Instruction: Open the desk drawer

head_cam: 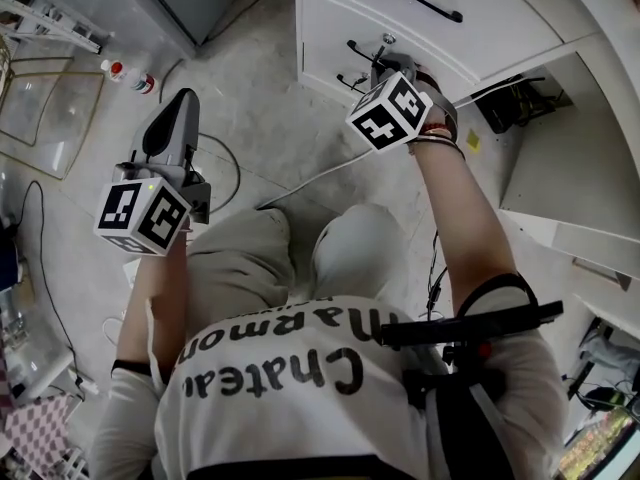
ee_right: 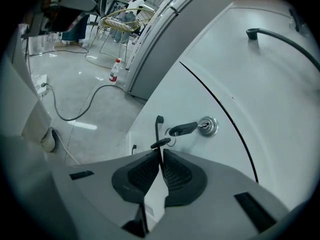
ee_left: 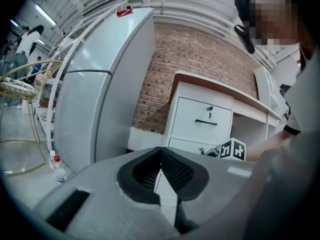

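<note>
Grip is the step in hand: my right tongs (ee_right: 160, 151) are closed on the thin black handle (ee_right: 158, 129) of the lower drawer (ee_right: 200, 91), the bar pinched between the ribbed pads right at their tips. That drawer sits in the white pedestal of the desk (ee_left: 215, 85), low down near the floor (ee_right: 85, 109), under an upper drawer (ee_right: 260, 69) with its own black handle (ee_right: 280, 36). A key (ee_right: 183, 129) sticks out of the lock (ee_right: 207, 126) just beside where I hold, with its ring hanging close to the bar. From the right gripper view the seam between the two fronts looks flush, so I judge the drawer is not yet drawn out and the pull itself is all to come. My left tongs (ee_left: 161, 151) hang well apart over my knee, pads together with nothing between them, pointing towards the refrigerator (ee_left: 100, 94) and the desk beyond; they have no share in this. The next move, as I see it, calls for a straight pull back towards me along the drawer's own run, keeping the pinch firm so the slim bar doesn't slide out of the tips. I should also keep clear of the key, and mind my knees, which are close in front of the drawer.
</note>
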### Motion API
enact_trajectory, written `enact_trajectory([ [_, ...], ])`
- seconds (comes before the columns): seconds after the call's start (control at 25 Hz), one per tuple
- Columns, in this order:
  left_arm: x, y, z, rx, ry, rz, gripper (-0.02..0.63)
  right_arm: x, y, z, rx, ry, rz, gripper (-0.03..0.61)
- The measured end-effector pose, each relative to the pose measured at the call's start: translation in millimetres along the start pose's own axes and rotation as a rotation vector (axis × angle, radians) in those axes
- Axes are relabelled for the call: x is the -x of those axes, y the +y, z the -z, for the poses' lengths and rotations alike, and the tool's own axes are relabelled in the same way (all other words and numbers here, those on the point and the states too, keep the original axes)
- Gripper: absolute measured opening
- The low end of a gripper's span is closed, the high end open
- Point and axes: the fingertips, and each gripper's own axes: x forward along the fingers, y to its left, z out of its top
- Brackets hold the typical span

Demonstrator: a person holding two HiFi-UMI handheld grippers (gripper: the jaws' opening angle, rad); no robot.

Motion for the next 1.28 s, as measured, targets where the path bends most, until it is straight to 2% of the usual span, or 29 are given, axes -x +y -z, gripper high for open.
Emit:
enact_trajectory([
  [0.28, 4, -3, -3, 0.017, -0.014, 0.0, 0.015, 26, 30, -3, -0.032, -0.026, -0.032, 0.029],
  [0.48, 7, -4, -5, -0.025, -0.013, -0.019, 0.015, 47, 55, -7, -0.088, -0.061, -0.03, 0.029],
  [0.68, 7, -3, -4, -0.031, -0.011, -0.037, 0.015, 61, 75, -9, -0.122, -0.064, -0.051, 0.029],
  [1.28, 8, -2, -10, -0.029, -0.038, -0.082, 0.015, 99, 122, -14, -0.163, -0.094, -0.104, 0.029],
])
